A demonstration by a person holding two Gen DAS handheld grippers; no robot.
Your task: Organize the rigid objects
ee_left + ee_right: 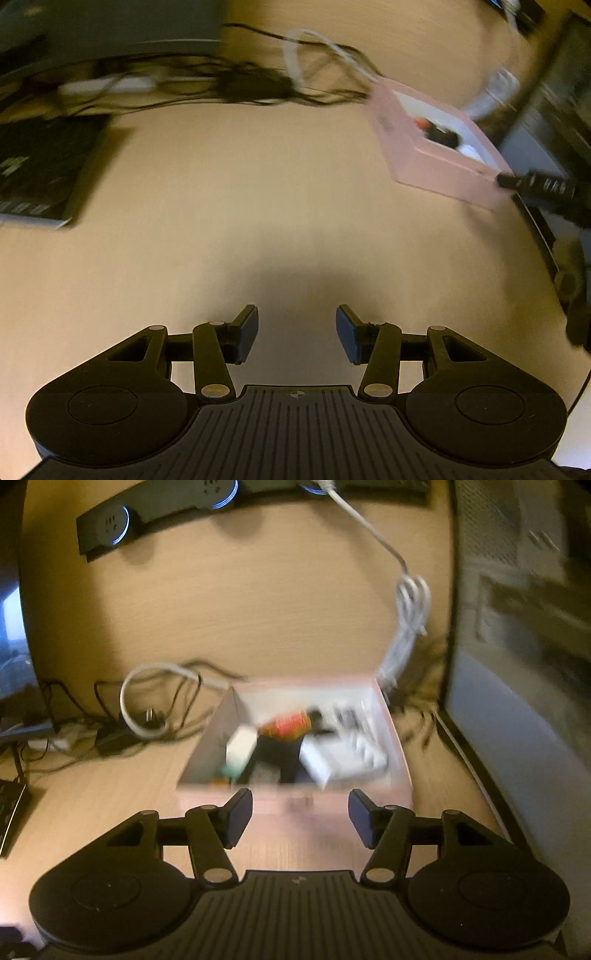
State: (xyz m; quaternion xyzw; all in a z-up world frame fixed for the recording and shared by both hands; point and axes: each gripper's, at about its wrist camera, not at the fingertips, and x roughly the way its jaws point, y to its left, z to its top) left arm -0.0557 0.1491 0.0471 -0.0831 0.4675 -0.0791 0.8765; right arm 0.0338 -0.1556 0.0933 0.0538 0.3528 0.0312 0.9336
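A pale wooden desk (258,627) carries a pink box (400,760) and tangled cables (240,88).

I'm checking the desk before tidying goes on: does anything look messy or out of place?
Yes. Black cables and a looped white cable lie tangled on the desk left of the pink box, whose contents sit jumbled. Blur hides finer detail.
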